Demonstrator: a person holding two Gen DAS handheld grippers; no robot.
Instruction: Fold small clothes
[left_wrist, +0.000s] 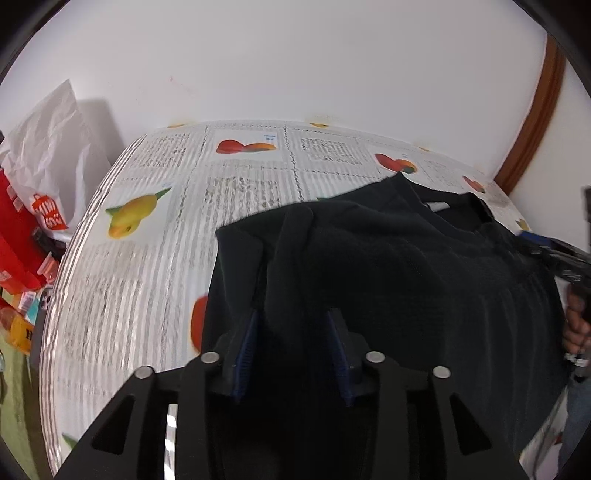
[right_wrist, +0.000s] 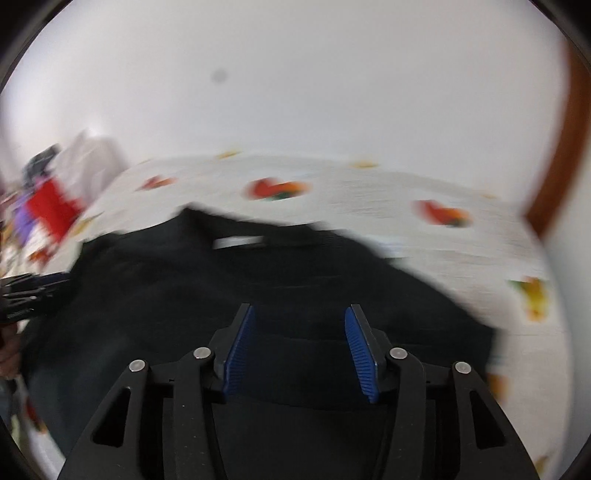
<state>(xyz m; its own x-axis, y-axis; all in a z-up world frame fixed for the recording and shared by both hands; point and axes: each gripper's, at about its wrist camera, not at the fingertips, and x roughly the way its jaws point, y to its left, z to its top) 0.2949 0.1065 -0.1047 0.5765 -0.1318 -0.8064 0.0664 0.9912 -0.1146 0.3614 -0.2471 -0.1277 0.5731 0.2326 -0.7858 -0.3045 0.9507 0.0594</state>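
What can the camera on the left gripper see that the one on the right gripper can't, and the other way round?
Only the left wrist view shows the white paper bag with its red logo, and the sharp print on the tablecloth. Only the right wrist view, which is blurred, shows the cloth's bare stretch to the right of the garment, with a yellow fruit print. Both show the black garment with its white neck label, the brown door frame, and open blue-padded fingers over the fabric.
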